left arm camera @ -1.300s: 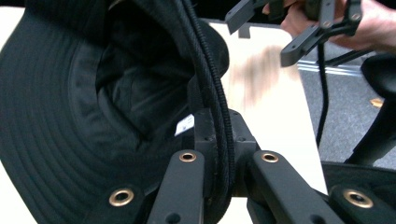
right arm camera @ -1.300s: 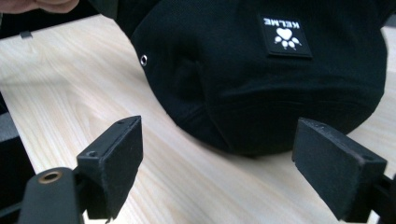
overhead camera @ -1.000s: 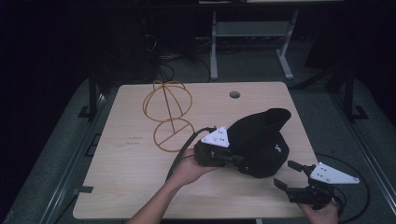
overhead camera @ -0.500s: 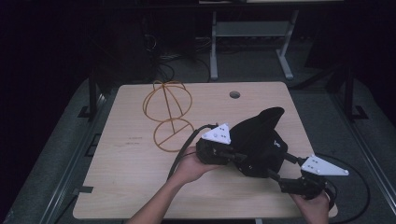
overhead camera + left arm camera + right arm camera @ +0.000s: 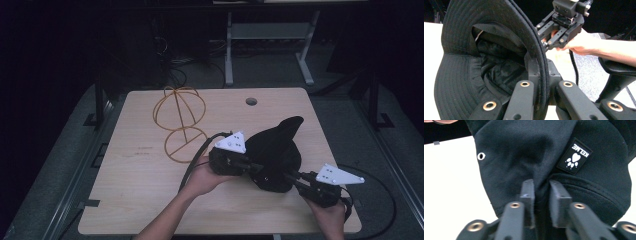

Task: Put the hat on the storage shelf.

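High view has a black bucket hat (image 5: 275,157) sitting at the right-front part of the wooden worktop (image 5: 140,200), with both grippers on it. The left gripper (image 5: 248,166) has the brim's left edge; its own view shows the corded brim rim pinched between its jaws, so that side is clamped on the hat. The big change is on the other side: a second ago the right gripper (image 5: 291,177) was parked off by the worktop's right-front corner, well apart from the hat, and now it has come in and reached the crown from the right. In the right gripper view (image 5: 541,192) the jaws sit close together with a fold of the crown fabric between them, just below the little paw-logo patch (image 5: 574,155), so it looks like it's grasping the cloth.

The hat itself has also shifted a touch and looks more bunched and lifted at the back.

So the hat now seems held from both ends, which probably means the person is about to pick it up. The gold wire hat stand (image 5: 179,120) waits well off to the left, and it's likely the destination.
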The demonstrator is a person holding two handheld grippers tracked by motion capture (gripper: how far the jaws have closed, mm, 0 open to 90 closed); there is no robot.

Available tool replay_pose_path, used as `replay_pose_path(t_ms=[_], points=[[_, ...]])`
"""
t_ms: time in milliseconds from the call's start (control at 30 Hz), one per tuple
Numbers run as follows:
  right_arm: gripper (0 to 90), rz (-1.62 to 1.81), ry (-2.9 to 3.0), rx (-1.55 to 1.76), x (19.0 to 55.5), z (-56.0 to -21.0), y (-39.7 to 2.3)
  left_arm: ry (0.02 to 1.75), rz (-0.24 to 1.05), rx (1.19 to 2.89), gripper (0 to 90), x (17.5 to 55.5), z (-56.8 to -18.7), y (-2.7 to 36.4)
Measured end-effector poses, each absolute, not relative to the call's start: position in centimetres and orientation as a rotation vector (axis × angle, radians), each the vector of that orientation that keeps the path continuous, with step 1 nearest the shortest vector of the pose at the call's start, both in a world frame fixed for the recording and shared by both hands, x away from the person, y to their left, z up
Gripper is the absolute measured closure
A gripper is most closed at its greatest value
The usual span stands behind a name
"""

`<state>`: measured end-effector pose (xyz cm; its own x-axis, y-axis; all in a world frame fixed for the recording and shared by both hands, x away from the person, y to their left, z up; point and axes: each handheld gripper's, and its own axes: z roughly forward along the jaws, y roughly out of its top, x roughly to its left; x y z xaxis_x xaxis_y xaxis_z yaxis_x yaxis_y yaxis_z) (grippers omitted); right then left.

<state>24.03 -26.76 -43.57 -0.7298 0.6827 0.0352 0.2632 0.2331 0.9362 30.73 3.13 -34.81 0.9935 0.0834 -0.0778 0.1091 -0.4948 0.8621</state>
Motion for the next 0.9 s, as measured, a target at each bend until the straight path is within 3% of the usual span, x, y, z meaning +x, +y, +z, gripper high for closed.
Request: replay_pose_path(t_ms=[167,367,700,900], points=[[84.8,1.524,2.130,0.879,23.8,-43.3,-27.1,0.147,-0.012,2.097,83.7,30.7,-34.7,3.3],[85.7,1.539,2.125,0.870,23.6,-42.7,-27.5,0.196,0.007,2.109,69.8,30.9,-34.5,4.1],[86.3,1.533,2.124,0.858,23.5,-41.4,-28.2,0.238,0.075,2.112,53.9,30.6,-34.4,5.9],[86.4,1.514,2.133,0.858,23.7,-40.2,-28.6,0.254,0.094,2.103,49.2,30.2,-34.3,7.2]])
